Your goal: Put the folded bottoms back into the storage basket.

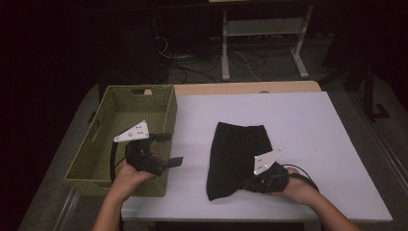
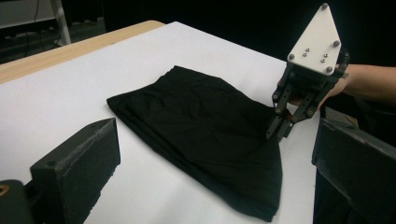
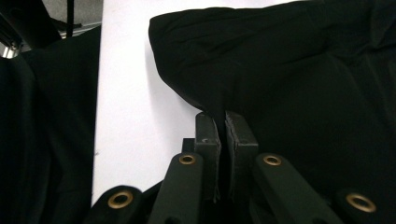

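Black folded garment (image 1: 236,156) lies flat on the white table (image 1: 312,144), slightly right of centre, near the front edge. Its fabric is so dark that folds and seams are hard to read in the high view; what kind of garment it is cannot be told. In the right gripper view its far parts run off the frame at the top and right.

Right gripper (image 1: 251,182) sits at the garment's near right corner, low on the table. Its jaws are pressed narrow together with a pinch of black cloth caught between them, plain in the right gripper view (image 3: 222,123). In the high view the jaw tips merge with the dark cloth and cannot be picked out. The left gripper view shows the same gripper (image 2: 279,133) from the side, tips down at the cloth edge, the hand behind it partly covered by the grey plate.

Left gripper (image 1: 169,149) is held above the right wall of the woven basket (image 1: 91,163), jaws spread wide, nothing between them, well apart from the garment.

Basket stands at the table's left edge. Dark floor, cables and a frame's white legs (image 1: 300,57) beyond the table; details there too dim to read.
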